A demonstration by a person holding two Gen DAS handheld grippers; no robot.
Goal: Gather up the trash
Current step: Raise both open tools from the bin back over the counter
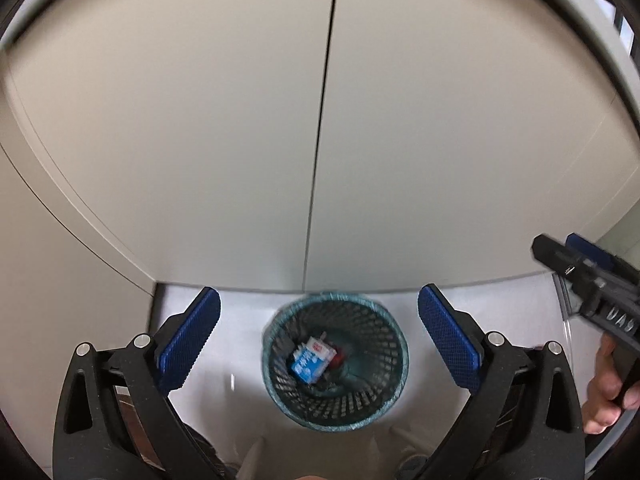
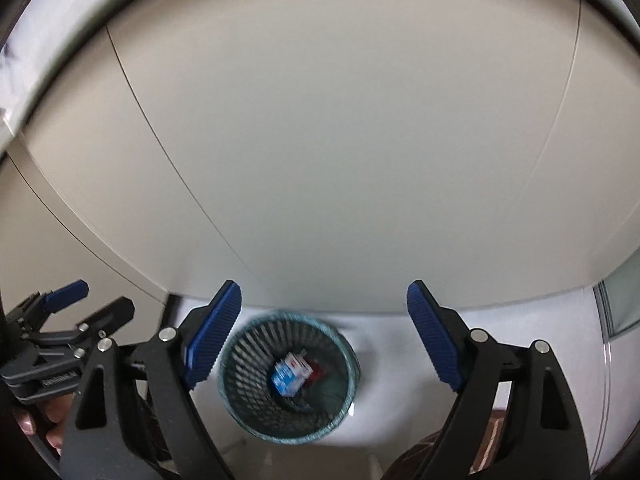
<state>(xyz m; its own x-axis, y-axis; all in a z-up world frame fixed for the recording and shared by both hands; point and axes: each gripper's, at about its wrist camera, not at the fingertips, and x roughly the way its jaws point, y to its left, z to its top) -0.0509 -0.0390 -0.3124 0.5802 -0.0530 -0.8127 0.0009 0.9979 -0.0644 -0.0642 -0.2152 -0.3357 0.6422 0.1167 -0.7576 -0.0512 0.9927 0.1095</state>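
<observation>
A dark mesh waste basket (image 1: 280,360) with a teal liner stands on the white floor below both grippers. It holds a blue and white carton (image 1: 312,360) and something red beside it. The basket (image 2: 240,368) and carton (image 2: 290,374) also show in the right wrist view. My left gripper (image 1: 319,336) is open and empty above the basket. My right gripper (image 2: 324,336) is open and empty above it too. The right gripper also shows at the right edge of the left wrist view (image 1: 556,250); the left gripper shows at the left edge of the right wrist view (image 2: 100,300).
Beige cabinet doors (image 1: 320,120) with vertical seams rise right behind the basket. A glass panel (image 2: 616,304) stands at the far right. The white floor (image 1: 240,312) surrounds the basket.
</observation>
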